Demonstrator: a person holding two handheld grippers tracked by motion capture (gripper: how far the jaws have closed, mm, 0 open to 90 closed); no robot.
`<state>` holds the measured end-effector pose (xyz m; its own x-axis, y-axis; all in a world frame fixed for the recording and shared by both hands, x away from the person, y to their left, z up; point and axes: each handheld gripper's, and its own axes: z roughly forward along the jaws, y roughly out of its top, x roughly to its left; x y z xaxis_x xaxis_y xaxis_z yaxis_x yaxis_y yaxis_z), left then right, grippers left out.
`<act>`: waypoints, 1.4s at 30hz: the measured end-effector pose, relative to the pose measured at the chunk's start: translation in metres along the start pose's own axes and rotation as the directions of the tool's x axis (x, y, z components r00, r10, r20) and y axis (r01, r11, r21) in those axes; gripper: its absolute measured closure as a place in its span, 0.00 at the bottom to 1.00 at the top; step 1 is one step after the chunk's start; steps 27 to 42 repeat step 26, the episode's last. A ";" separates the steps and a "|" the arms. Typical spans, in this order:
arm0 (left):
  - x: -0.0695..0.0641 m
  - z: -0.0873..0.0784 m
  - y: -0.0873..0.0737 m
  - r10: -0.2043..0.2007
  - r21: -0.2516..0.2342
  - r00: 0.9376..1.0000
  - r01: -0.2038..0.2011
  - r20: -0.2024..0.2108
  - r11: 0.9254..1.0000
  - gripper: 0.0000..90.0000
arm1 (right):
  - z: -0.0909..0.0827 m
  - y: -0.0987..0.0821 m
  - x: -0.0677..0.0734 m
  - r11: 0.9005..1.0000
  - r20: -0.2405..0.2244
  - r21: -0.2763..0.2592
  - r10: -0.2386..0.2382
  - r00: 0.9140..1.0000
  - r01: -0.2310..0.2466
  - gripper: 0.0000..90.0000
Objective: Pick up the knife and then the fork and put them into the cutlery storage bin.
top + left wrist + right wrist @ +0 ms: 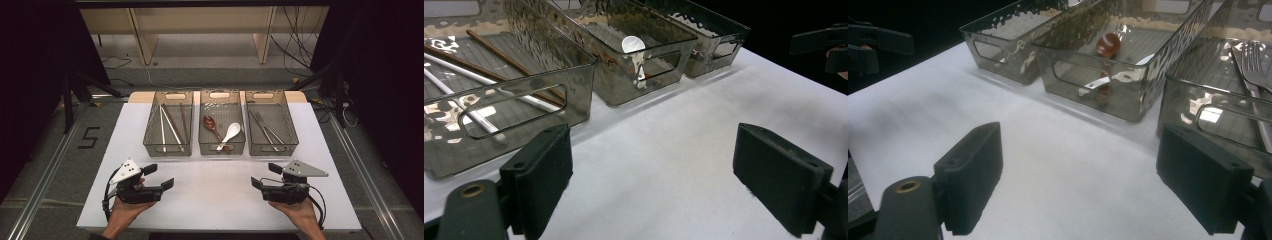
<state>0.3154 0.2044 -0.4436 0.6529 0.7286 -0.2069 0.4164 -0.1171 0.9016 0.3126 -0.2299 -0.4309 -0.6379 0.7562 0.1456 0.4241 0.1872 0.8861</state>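
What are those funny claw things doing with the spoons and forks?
A person holds a left gripper and a right gripper, both open and holding nothing, low over the white table. Behind them stand three see-through bins: the left bin holds chopsticks, the middle bin a brown spoon and a white spoon, and the right bin forks. Nothing is being touched.

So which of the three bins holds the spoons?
The middle bin: a white spoon and a brown spoon lie in it; the others hold chopsticks and forks.
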 end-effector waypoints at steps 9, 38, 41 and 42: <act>-0.001 0.001 0.000 -0.003 0.002 1.000 0.003 0.008 1.000 0.17 | -0.004 -0.007 -0.001 1.000 0.007 -0.003 0.010 1.000 -0.010 0.22; -0.001 0.001 0.000 -0.004 0.002 1.000 0.004 0.010 1.000 0.17 | -0.004 -0.009 -0.002 1.000 0.017 -0.006 0.009 1.000 -0.009 0.22; -0.001 0.001 0.000 -0.004 0.002 1.000 0.004 0.010 1.000 0.17 | -0.004 -0.009 -0.002 1.000 0.017 -0.006 0.009 1.000 -0.009 0.22; -0.001 0.001 0.000 -0.004 0.002 1.000 0.004 0.010 1.000 0.17 | -0.004 -0.009 -0.002 1.000 0.017 -0.006 0.009 1.000 -0.009 0.22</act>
